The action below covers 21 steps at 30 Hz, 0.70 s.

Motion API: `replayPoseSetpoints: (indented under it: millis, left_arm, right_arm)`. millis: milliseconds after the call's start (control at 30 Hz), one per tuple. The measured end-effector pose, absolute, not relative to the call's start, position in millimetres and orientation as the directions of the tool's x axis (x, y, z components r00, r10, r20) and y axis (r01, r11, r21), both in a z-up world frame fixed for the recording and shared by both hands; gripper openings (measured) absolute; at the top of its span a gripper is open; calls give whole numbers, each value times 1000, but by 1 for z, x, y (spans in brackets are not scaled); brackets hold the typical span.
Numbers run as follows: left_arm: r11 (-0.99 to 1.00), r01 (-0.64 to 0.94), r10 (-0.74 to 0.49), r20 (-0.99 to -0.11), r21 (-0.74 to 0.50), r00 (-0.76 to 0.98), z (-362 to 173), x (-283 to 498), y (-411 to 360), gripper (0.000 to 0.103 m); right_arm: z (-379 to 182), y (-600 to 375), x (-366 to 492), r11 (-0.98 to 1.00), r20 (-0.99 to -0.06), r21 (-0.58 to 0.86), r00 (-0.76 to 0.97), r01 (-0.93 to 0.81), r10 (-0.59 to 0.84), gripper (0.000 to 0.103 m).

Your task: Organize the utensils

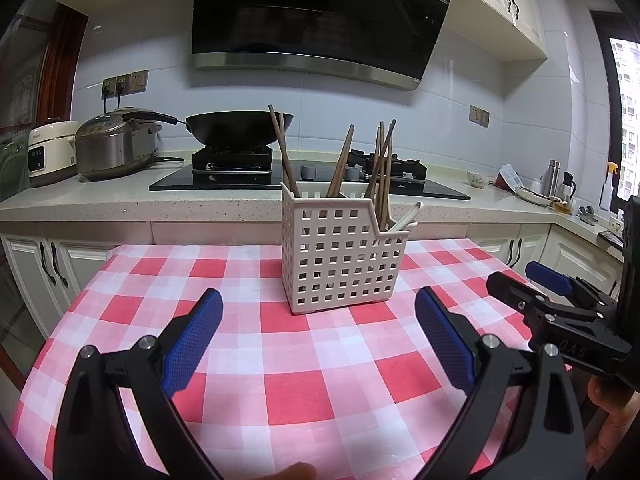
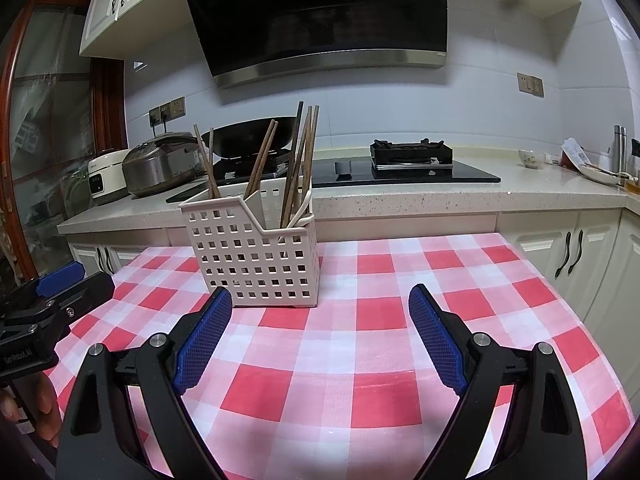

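Clearly both claws are spread wide and empty: the left claw (image 1: 319,340) and right claw (image 2: 320,338) hover in front of the white perforated caddy (image 1: 340,256), which stands on the checkered tabletop (image 1: 280,380). Its wooden chopsticks (image 1: 340,164) look light, stiff and smooth; pinch one mid-shaft, above the caddy's rim, since the caddy may tip

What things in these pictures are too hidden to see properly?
- Lower ends of the chopsticks: both views, behind the holder walls.
- White spoon's bowl: left wrist view, down inside the holder.
- Wok's inside: right wrist view, seen side-on, partly behind chopsticks.
- Right tool: left wrist view, cut off by the edge.
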<state>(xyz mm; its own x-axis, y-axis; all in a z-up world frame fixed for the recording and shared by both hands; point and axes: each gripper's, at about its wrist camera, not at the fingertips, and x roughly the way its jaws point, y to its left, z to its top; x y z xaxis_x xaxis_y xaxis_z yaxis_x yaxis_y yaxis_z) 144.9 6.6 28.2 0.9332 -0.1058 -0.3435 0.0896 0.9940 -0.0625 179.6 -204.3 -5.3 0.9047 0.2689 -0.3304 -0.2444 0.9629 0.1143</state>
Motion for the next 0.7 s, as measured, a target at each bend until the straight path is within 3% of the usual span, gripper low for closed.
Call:
replayPoseSetpoints:
  millis: [700]
  left_arm:
    - [994,91,-107,-343,-61,933,29,144,7,94]
  right_arm:
    - [-4,-205,179,963,-330,112,905,-245,268,84]
